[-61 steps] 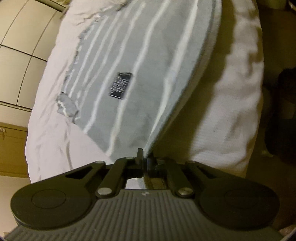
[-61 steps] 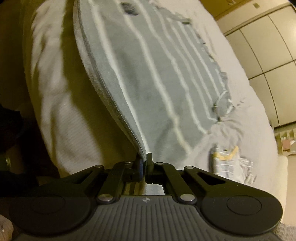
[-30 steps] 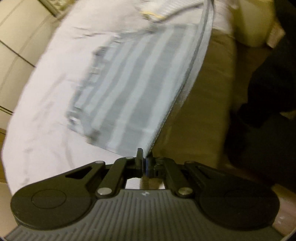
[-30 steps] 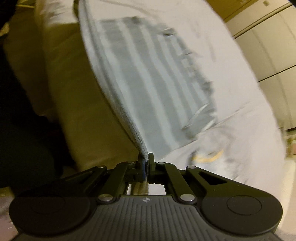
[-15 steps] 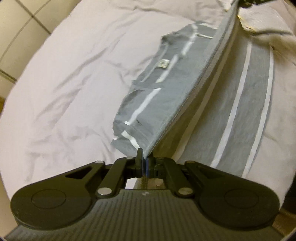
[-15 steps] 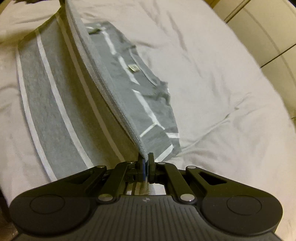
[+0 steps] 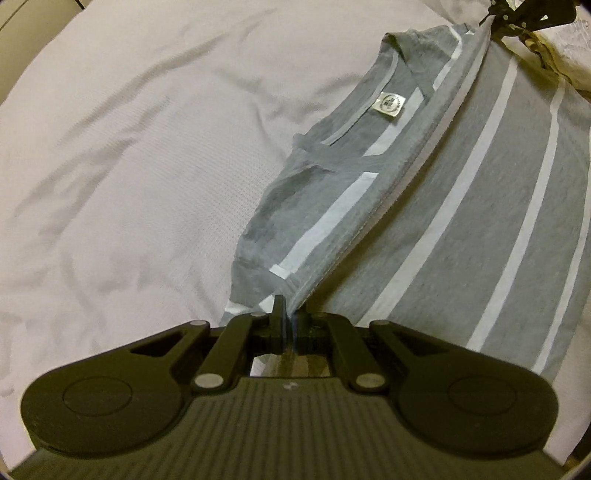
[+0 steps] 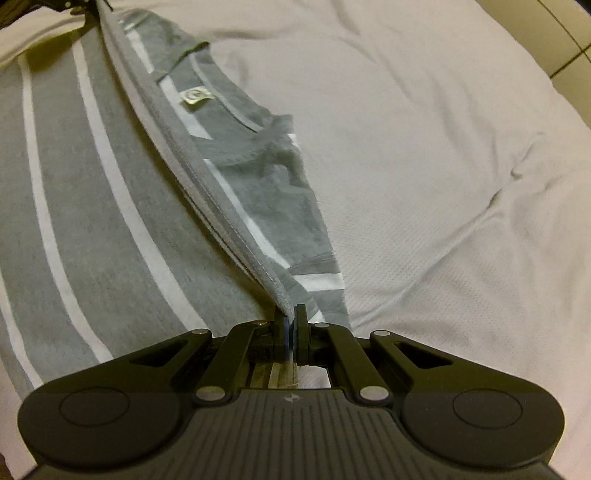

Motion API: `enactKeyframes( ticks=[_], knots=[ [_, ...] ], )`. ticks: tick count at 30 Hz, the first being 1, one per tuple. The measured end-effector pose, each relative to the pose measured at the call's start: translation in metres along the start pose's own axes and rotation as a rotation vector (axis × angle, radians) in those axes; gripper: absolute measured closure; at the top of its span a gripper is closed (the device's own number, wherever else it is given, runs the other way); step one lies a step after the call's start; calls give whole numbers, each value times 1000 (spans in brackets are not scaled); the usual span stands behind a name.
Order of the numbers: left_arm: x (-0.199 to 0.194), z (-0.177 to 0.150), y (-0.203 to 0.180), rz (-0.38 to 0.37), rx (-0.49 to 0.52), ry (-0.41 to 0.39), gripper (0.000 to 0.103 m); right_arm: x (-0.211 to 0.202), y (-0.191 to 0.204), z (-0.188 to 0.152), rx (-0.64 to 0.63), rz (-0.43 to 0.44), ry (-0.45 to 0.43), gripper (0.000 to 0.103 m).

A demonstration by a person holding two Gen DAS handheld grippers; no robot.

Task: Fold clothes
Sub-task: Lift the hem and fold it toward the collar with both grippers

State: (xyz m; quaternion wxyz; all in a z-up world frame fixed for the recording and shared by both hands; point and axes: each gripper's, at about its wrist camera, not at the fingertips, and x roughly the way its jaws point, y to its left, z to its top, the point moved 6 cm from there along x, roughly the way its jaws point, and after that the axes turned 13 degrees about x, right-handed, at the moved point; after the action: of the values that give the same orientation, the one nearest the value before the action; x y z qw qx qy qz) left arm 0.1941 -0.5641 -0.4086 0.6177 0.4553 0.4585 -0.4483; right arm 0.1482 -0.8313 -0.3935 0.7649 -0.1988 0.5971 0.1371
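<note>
Now left gripper, right gripper clamp shirt hem.

Likely a home bedroom, wrinkled white bedsheet, cupboard doors

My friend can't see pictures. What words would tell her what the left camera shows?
The left gripper is shut on the hem of a grey T-shirt with white stripes, holding that edge taut above the half lying flat on a pale bedsheet. The collar and its small white label show. The right gripper pinches the far end.
</note>
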Motion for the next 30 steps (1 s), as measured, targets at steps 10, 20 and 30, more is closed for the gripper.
enactKeyframes(
  ticks=[10, 20, 30],
  knots=[
    [22, -2, 16, -30, -6, 10, 101, 29, -15, 13, 37, 3, 34, 103],
    [34, -6, 33, 6, -135, -2, 90, 44, -25, 20, 50, -3, 51, 102],
    [8, -39, 84, 146, -458, -59, 81, 9, -66, 18, 334, -107, -102, 79]
  ],
)
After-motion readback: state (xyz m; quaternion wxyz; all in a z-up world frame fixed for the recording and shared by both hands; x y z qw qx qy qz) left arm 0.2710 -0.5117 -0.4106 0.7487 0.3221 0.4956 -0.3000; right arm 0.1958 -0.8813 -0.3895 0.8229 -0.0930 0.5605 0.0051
